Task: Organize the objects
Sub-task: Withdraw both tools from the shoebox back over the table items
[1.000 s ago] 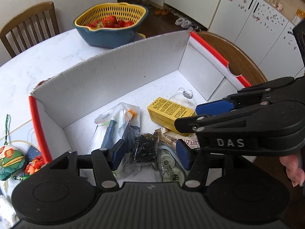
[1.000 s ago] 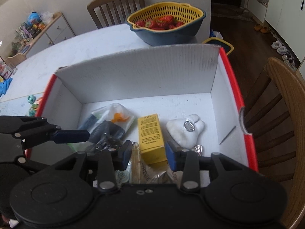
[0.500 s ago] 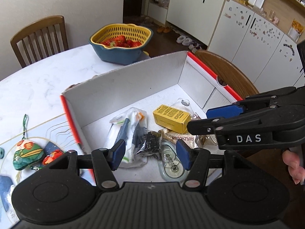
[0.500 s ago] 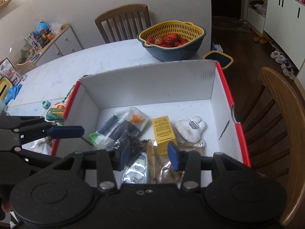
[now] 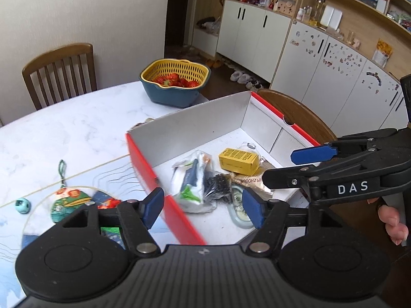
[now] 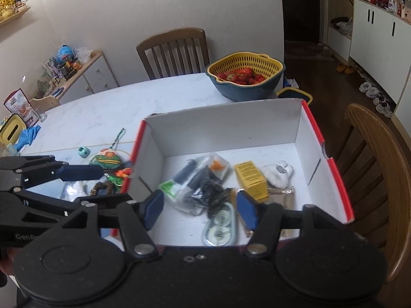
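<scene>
Both the left gripper (image 5: 204, 206) and the right gripper (image 6: 199, 208) hold their jaws released, empty, above the red-edged box (image 6: 322, 138). Only the right view shows the blue cloth (image 6: 27, 136) at the frame's left on the counter (image 6: 102, 113).

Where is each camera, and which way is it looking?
Left wrist: sits on the left gripper, looking forward and down at the box; the right gripper and some fingers show at the right.
Right wrist: sits on the right gripper, looking down into the box; the left gripper shows at the left.
Both see: the box, the yellow carton, the strawberry basket and the table.
</scene>
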Available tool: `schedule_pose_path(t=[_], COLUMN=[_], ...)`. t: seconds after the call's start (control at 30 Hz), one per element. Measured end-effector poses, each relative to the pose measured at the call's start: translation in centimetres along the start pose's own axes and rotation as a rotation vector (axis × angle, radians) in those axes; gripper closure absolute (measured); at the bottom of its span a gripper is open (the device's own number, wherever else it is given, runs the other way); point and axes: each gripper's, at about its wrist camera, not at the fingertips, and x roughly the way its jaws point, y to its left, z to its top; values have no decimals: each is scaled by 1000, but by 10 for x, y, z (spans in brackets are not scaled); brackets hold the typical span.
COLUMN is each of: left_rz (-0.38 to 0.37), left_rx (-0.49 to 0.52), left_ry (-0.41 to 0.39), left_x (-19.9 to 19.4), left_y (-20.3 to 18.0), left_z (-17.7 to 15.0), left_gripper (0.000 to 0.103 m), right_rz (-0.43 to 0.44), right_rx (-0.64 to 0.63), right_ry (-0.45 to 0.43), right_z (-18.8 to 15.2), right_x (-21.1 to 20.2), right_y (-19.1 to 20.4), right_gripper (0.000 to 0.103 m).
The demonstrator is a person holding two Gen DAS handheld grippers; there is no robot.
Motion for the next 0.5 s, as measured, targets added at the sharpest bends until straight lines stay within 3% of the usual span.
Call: schedule_pose_path(t=[0.2, 0.27, 0.5], left_rz=[-5, -7, -8], left_rx=[2, 1, 13], left_ry=[-26, -34, -51], left_x=[-25, -32, -57], left_y=[24, 33, 64], left_z=[-12, -15, -21], left_gripper=[36, 29, 24], right_rz=[-23, -23, -31], right_rx=[3, 14, 29], right_ry=[-13, -19, -33], right_z=[-11, -14, -25], right_x=[-4, -5, -7], right_y=[30, 39, 73], right_gripper=[32, 27, 19])
